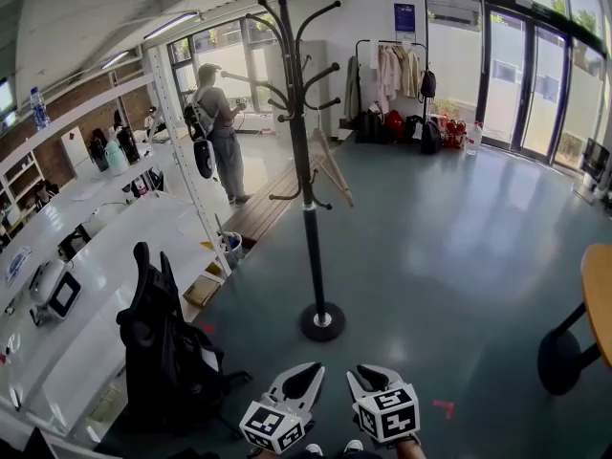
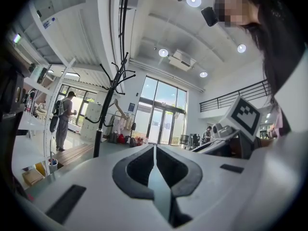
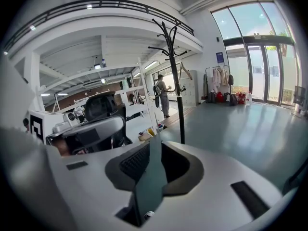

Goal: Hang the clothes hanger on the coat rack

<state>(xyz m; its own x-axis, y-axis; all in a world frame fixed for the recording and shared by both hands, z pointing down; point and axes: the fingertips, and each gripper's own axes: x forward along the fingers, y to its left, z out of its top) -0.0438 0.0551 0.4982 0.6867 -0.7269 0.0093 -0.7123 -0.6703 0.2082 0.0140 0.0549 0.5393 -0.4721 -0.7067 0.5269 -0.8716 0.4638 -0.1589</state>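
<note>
The black coat rack (image 1: 308,208) stands on the grey floor ahead of me, its round base (image 1: 322,321) just beyond the grippers. A wooden clothes hanger (image 1: 331,167) hangs from one of its lower hooks. It also shows as the hanger (image 2: 116,109) in the left gripper view and the hanger (image 3: 183,71) in the right gripper view. My left gripper (image 1: 307,372) and right gripper (image 1: 360,378) sit side by side at the bottom edge, short of the rack. Both are shut with nothing between the jaws, as seen on the left gripper (image 2: 154,150) and the right gripper (image 3: 155,147).
A person with a backpack (image 1: 218,127) stands beyond the rack. White tables (image 1: 105,256) and a black bag on a chair (image 1: 167,352) lie at the left. A white shelf post (image 1: 186,161), a garment rail (image 1: 392,70) at the back and a round wooden table (image 1: 599,299) at the right.
</note>
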